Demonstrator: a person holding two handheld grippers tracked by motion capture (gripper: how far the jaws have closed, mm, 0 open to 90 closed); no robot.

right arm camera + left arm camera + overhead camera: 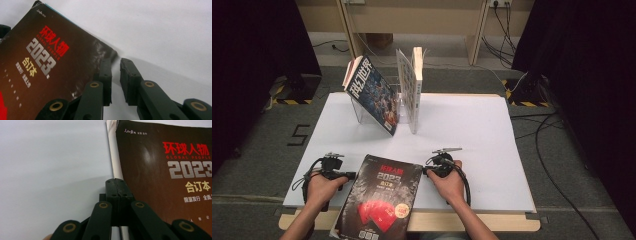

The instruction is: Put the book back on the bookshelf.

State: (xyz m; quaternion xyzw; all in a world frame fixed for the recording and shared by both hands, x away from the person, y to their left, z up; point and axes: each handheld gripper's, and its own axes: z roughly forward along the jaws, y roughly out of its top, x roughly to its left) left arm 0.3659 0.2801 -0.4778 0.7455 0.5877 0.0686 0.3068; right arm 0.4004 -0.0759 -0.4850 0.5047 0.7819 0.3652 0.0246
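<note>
A dark book [382, 197] with red and silver "2023" lettering lies flat at the near edge of the white sheet [472, 135], overhanging the front. My left gripper [351, 175] rests at its left edge; in the left gripper view its jaws [117, 182] are pressed together over the book's [160, 177] page edge, with nothing visible between them. My right gripper [426, 170] sits at the book's upper right corner. In the right gripper view it [115, 61] stands open by a narrow gap, with one jaw over the cover [50, 65] and the other over bare sheet.
At the back of the sheet a clear stand [361, 112] props a leaning blue magazine [372, 92]. A white book [413, 90] stands upright beside it. The wooden table edge [472, 223] shows in front. Cables [552, 150] lie on the floor to the right.
</note>
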